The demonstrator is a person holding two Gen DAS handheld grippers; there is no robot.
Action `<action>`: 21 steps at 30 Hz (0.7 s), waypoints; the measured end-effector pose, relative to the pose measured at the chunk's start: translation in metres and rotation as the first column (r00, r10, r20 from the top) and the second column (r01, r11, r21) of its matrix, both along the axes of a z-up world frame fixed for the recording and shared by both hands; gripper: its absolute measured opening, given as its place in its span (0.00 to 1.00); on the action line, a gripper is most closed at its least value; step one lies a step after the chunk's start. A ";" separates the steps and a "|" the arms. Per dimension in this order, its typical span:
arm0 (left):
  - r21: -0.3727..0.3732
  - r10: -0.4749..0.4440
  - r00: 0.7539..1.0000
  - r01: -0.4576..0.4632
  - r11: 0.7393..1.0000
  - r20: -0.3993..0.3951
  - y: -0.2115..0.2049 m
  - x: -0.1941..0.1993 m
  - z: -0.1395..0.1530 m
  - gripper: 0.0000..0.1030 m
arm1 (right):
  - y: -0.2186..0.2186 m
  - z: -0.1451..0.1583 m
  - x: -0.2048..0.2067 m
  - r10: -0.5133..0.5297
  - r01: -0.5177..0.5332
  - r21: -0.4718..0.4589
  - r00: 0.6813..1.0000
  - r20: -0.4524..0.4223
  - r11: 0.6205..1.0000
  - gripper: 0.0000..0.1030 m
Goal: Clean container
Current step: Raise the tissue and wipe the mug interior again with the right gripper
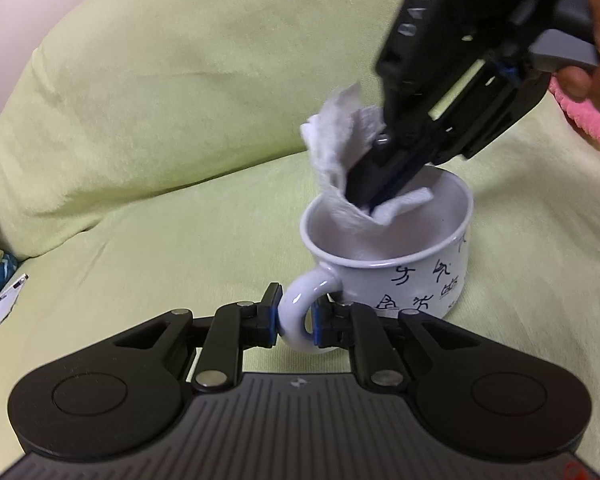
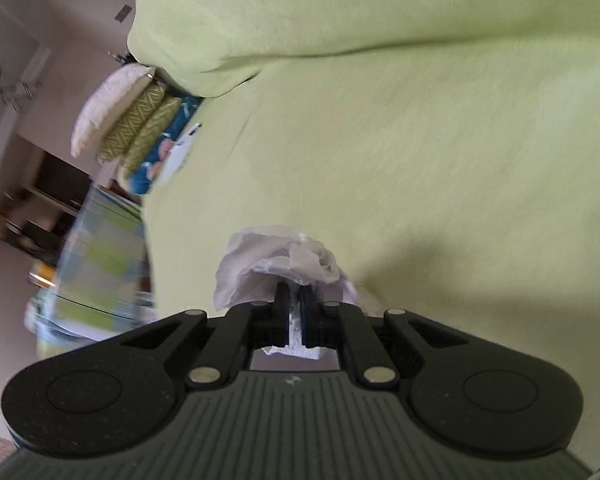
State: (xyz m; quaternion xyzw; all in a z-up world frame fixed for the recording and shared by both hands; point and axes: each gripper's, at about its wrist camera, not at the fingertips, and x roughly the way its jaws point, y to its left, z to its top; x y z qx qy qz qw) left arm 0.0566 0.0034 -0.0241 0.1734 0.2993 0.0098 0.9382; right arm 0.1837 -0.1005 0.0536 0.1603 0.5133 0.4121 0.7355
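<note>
The white mug [image 1: 396, 256] stands upright on the green cushion [image 1: 160, 240], right in front of my left claw [image 1: 294, 316], which pinches its handle [image 1: 300, 312]. My right claw [image 1: 364, 200] dips into the mug's mouth, clamped narrow on a crumpled tissue [image 1: 340, 152].

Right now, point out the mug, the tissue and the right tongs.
mug [image 1: 416, 280]: left wrist view, on its white outer wall beside the black figures.
tissue [image 1: 336, 136]: left wrist view, on the crumpled upper part above the rim.
right tongs [image 2: 294, 300]: right wrist view, midway between the fingertips, shut on the tissue.
</note>
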 end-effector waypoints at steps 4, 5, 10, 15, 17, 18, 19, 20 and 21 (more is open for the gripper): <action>0.010 0.001 1.000 -0.001 1.000 -0.003 -0.003 -0.003 0.000 0.13 | -0.014 0.045 -0.015 0.157 -0.123 -0.156 0.960 0.231 0.980 0.05; 0.011 0.002 1.000 -0.002 1.000 -0.003 -0.005 -0.004 0.001 0.13 | -0.010 0.055 -0.022 0.227 -0.160 -0.231 0.927 0.298 0.960 0.05; 0.025 0.001 1.000 -0.001 1.000 0.000 -0.007 -0.006 -0.001 0.13 | 0.022 0.075 -0.062 0.649 -0.234 -0.676 0.605 0.462 0.699 0.05; 0.069 -0.016 1.000 0.014 0.997 0.018 -0.003 0.001 -0.004 0.13 | 0.062 0.043 -0.097 0.931 -0.226 -0.911 0.203 0.303 0.346 0.03; 0.090 -0.025 0.999 0.023 0.996 0.025 -0.005 0.000 -0.006 0.13 | 0.073 0.029 -0.106 0.969 -0.174 -0.953 0.075 0.237 0.247 0.03; 0.097 -0.029 0.999 0.027 0.995 0.026 -0.005 0.000 -0.006 0.13 | 0.076 0.022 -0.107 0.978 -0.149 -0.966 0.018 0.210 0.210 0.03; 0.107 -0.037 0.999 0.033 0.994 0.028 -0.006 0.000 -0.007 0.13 | 0.080 0.016 -0.109 0.983 -0.121 -0.977 -0.038 0.181 0.175 0.03; 0.120 -0.045 0.998 0.041 0.992 0.032 -0.007 -0.001 -0.007 0.13 | 0.082 0.011 -0.110 0.984 -0.104 -0.984 -0.088 0.155 0.145 0.03; 0.135 -0.054 0.998 0.048 0.990 0.036 -0.009 -0.002 -0.008 0.13 | 0.082 0.009 -0.110 0.982 -0.109 -0.986 -0.126 0.138 0.125 0.03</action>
